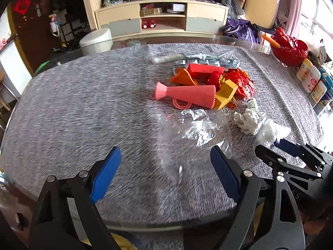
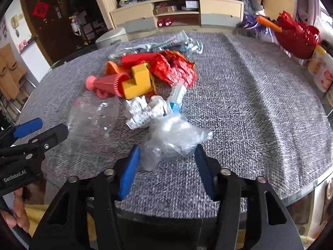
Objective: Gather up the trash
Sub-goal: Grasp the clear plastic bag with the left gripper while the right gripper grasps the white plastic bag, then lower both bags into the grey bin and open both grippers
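Observation:
Trash lies in a heap on the grey-clothed round table (image 1: 83,104). In the right wrist view my right gripper (image 2: 166,149) has its blue pads touching both sides of a crumpled clear plastic bag (image 2: 172,137) that rests on the cloth. Just beyond the bag are crumpled white paper (image 2: 143,110), a small blue-and-white tube (image 2: 178,94) and a red foil wrapper (image 2: 174,68). My left gripper (image 1: 165,154) stands open low over the cloth, with flattened clear plastic (image 1: 193,129) just ahead of its fingertips. From the left wrist, the right gripper (image 1: 272,144) sits at a white wad (image 1: 270,132).
A pink cone toy (image 1: 187,95), a yellow block (image 1: 225,93) and an orange piece (image 1: 183,77) lie among the trash. A red basket (image 1: 291,50) and white bottles (image 1: 310,79) stand at the table's right edge. A white bin (image 1: 95,40) and a low cabinet (image 1: 162,18) are behind.

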Action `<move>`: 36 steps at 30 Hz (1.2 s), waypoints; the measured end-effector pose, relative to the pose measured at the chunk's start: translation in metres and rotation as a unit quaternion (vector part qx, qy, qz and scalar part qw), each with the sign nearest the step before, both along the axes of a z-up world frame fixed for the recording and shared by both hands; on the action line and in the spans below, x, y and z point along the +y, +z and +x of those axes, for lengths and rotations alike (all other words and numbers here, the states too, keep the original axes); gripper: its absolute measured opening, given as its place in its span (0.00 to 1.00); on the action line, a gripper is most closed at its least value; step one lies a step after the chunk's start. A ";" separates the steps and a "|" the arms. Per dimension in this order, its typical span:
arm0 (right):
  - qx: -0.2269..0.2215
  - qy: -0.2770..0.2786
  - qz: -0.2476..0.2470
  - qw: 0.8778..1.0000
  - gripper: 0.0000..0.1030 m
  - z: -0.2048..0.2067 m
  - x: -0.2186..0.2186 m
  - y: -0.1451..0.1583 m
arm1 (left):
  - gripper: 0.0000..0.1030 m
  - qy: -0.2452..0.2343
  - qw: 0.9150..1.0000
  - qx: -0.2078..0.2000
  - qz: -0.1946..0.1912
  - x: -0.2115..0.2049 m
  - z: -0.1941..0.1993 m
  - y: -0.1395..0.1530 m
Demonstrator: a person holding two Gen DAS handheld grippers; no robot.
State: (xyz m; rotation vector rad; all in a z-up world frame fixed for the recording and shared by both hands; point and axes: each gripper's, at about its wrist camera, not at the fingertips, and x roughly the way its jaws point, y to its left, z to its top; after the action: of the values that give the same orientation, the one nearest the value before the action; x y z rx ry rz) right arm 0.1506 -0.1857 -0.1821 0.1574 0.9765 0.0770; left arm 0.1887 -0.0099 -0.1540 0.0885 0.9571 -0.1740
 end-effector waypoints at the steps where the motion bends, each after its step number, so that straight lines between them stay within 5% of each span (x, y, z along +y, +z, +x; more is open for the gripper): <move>1: -0.002 -0.001 -0.002 1.000 0.43 0.000 -0.002 -0.001 | 0.79 -0.004 1.000 0.007 -0.002 -0.003 0.005 -0.006; 7: -0.011 -0.005 -0.012 1.000 0.20 0.005 -0.009 -0.002 | 0.79 -0.013 1.000 0.024 -0.014 -0.013 0.019 -0.023; 12: -0.017 -0.004 -0.017 1.000 0.13 0.003 -0.012 -0.003 | 0.69 -0.019 0.999 0.035 -0.035 -0.016 0.024 -0.031; 18: -0.021 -0.007 -0.013 1.000 0.13 0.000 -0.014 0.003 | 0.65 -0.019 0.999 0.027 -0.014 -0.022 0.019 -0.037; 24: -0.031 -0.008 -0.018 0.999 0.12 -0.006 -0.013 0.011 | 0.44 -0.027 0.999 0.023 -0.009 -0.030 0.007 -0.037; 28: -0.038 -0.003 -0.017 0.999 0.11 -0.012 -0.013 0.017 | 0.18 -0.035 0.999 0.029 -0.021 -0.030 -0.004 -0.033; 36: -0.034 0.011 0.019 0.999 0.10 -0.038 -0.017 0.025 | 0.11 -0.053 0.997 0.042 -0.038 -0.027 -0.039 -0.024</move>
State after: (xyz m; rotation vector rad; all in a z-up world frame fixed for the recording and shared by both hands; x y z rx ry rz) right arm 0.1123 -0.2022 -0.1574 0.1783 0.9094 0.1211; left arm 0.1492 -0.0367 -0.1782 0.0626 1.0285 -0.3133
